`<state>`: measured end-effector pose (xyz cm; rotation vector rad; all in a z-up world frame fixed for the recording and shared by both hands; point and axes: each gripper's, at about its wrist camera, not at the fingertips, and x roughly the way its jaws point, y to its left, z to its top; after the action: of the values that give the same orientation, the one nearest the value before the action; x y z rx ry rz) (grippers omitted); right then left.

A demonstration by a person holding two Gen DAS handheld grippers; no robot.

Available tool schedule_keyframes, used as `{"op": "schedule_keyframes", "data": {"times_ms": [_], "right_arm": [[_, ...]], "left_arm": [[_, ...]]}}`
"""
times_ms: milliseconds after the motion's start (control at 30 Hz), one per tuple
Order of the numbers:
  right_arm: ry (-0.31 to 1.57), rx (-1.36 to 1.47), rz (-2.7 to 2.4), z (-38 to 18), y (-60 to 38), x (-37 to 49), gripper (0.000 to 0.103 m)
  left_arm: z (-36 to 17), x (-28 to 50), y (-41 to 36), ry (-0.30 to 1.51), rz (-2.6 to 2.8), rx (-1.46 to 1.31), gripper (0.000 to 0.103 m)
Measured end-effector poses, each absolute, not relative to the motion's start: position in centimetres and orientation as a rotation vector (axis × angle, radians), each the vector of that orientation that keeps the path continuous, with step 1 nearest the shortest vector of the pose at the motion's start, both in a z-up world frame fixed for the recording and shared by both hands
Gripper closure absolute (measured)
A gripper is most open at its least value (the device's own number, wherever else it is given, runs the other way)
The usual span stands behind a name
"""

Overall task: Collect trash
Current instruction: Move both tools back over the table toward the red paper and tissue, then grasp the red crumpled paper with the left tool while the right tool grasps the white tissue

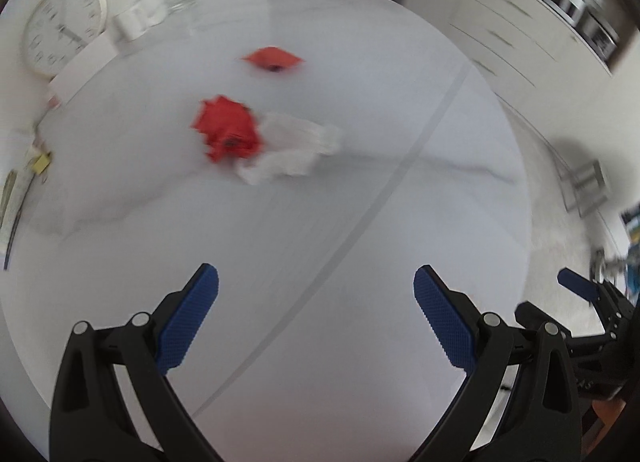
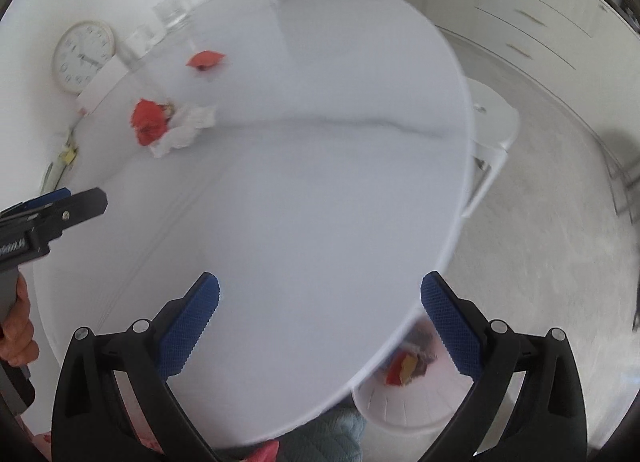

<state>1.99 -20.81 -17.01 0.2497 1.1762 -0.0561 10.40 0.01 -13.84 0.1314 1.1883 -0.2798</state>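
Both my tongs, left (image 1: 316, 316) and right (image 2: 320, 322), gaped wide and held nothing above the near part of the white table (image 1: 320, 222). Far across it lay the trash: a crumpled red wrapper (image 1: 228, 130) touching a white tissue (image 1: 292, 150), and a red packet (image 1: 273, 58) apart beyond them. Under the table's near edge sat a white bin (image 2: 404, 402) with scraps (image 2: 404, 368) inside.
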Motion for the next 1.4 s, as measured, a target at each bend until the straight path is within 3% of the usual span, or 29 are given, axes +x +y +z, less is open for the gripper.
{"op": "schedule_keyframes", "data": {"times_ms": [333,667,767,833,933,1400], "right_arm": [[1.162,0.106,0.101,-17.2,-16.5,13.8,0.003],[1.164,0.024,0.203,-19.5,-15.2,20.5,0.003],[1.178,0.034,0.223,-20.4,-15.2,21.3,0.003],[1.184,0.037,0.234,-20.8,-15.3,21.6,0.003],[1.187,0.044,0.246,-21.3,-15.5,21.9,0.003],[1.155,-0.103,0.49,-22.0,-11.5,23.9,0.003]], "left_arm": [[-16.5,21.3,4.9,1.207,-0.148,-0.073,0.009],[-21.1,27.3,3.5,1.278,-0.043,-0.141,0.024],[-22.3,28.2,3.6,1.305,-0.018,-0.161,0.031],[-22.9,28.4,3.6,1.32,-0.013,-0.158,0.043],[-23.6,28.7,3.7,1.334,-0.021,-0.146,0.052],[-21.2,26.3,6.3,1.273,-0.096,-0.152,0.054]]}}
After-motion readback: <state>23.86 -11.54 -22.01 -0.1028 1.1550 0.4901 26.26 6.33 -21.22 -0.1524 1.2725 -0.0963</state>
